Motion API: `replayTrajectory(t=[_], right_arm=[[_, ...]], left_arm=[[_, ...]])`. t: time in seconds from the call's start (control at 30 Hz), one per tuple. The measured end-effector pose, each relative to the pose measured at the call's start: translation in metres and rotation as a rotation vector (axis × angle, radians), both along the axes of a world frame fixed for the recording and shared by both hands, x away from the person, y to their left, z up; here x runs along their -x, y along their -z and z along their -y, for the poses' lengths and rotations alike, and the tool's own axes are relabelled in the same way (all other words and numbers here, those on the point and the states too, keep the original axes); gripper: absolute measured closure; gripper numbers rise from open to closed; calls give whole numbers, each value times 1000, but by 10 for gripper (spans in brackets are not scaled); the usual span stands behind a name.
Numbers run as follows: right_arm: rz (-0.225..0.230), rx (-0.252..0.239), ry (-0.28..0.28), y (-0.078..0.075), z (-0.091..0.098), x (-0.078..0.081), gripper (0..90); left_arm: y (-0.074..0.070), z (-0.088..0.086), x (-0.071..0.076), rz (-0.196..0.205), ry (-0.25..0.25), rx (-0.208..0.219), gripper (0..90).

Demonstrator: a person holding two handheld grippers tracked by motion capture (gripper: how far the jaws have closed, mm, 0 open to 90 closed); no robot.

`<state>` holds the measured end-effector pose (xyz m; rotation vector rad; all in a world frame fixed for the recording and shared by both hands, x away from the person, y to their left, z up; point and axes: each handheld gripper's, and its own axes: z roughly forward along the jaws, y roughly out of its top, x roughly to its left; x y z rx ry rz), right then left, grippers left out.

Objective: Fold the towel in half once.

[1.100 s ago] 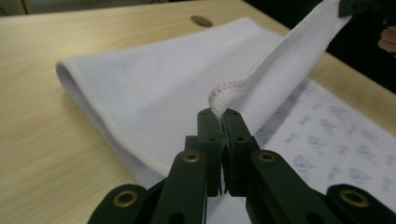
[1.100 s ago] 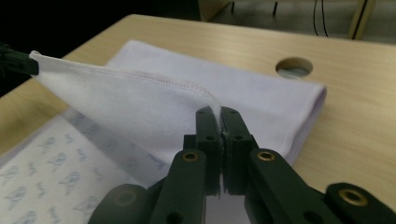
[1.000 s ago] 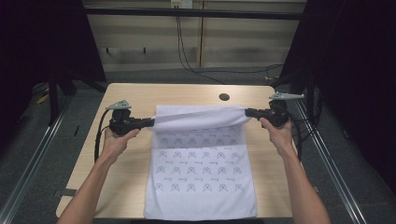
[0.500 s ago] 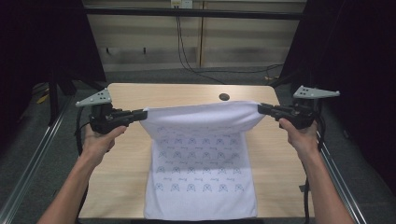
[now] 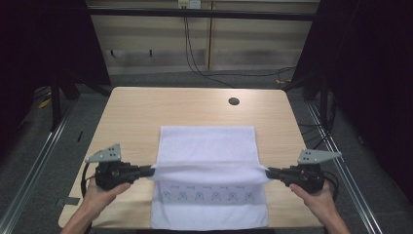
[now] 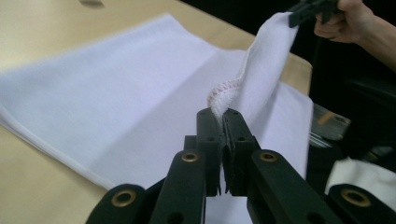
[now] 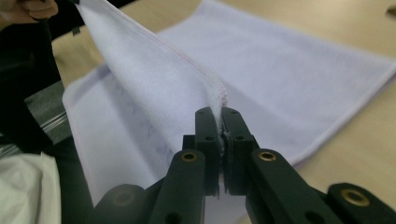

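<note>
A white towel lies on the wooden table, its back half folded toward me over the front half. My left gripper is shut on the lifted edge's left corner, and my right gripper is shut on its right corner. The edge hangs taut between them, just above the towel's printed lower part. The left gripper view has the left gripper pinching the stitched hem, with the towel spread behind it. The right gripper pinches the hem of the towel in the right gripper view.
A dark round hole sits in the tabletop near the far right. Metal rails run along both sides of the table. Bare wood lies beyond the towel's fold and to either side of it.
Both grippers have carried the towel's far edge from the back of the table toward me and lower, folding the towel over itself.
</note>
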<state>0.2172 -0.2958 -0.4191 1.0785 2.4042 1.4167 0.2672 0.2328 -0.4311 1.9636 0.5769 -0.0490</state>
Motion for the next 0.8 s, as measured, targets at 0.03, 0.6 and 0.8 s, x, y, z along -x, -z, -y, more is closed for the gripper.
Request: replayTrajectory(t=[0.03, 0.6, 0.8], right_arm=[[-22, 1, -3, 9, 1, 3, 866], [-203, 63, -151, 49, -6, 63, 669], [-166, 17, -87, 44, 5, 66, 645]], left_arm=[[8, 1, 4, -13, 5, -18, 867], [41, -3, 43, -110, 150, -114, 730], [34, -12, 38, -89, 114, -54, 659]])
